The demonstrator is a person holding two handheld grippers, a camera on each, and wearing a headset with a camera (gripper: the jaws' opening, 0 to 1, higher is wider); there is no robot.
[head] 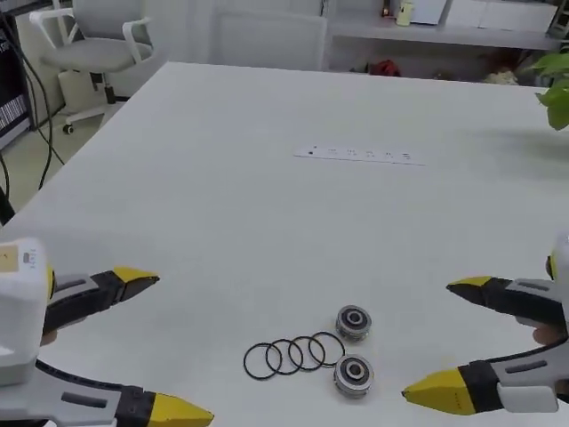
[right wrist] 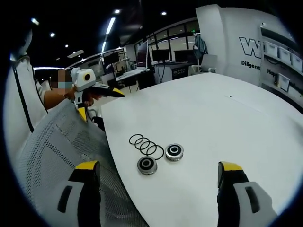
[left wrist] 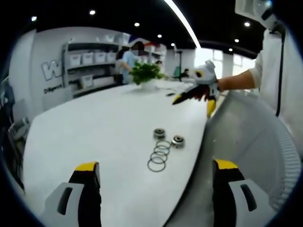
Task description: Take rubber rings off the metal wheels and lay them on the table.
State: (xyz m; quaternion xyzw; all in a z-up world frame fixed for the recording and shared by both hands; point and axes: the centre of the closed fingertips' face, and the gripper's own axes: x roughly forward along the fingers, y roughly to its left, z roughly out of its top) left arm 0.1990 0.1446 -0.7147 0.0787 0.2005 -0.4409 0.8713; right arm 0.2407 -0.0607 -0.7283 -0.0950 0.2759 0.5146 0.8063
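Observation:
Two metal wheels lie on the white table (head: 267, 196) near its front edge, one (head: 354, 321) just behind the other (head: 353, 374). Left of them several black rubber rings (head: 293, 354) lie flat in an overlapping row. The rings (left wrist: 158, 155) and wheels (left wrist: 166, 137) sit ahead of my left gripper (left wrist: 154, 182), which is open and empty. My left gripper (head: 169, 342) is at the lower left of the head view. My right gripper (head: 440, 338), at the lower right, is open too. The wheels (right wrist: 161, 158) and rings (right wrist: 146, 145) lie between its spread jaws.
A thin strip with small marks (head: 358, 154) lies mid-table. A white office chair (head: 93, 40) stands beyond the far left corner. A green plant (head: 556, 84) is at the right edge. Shelves line the back wall.

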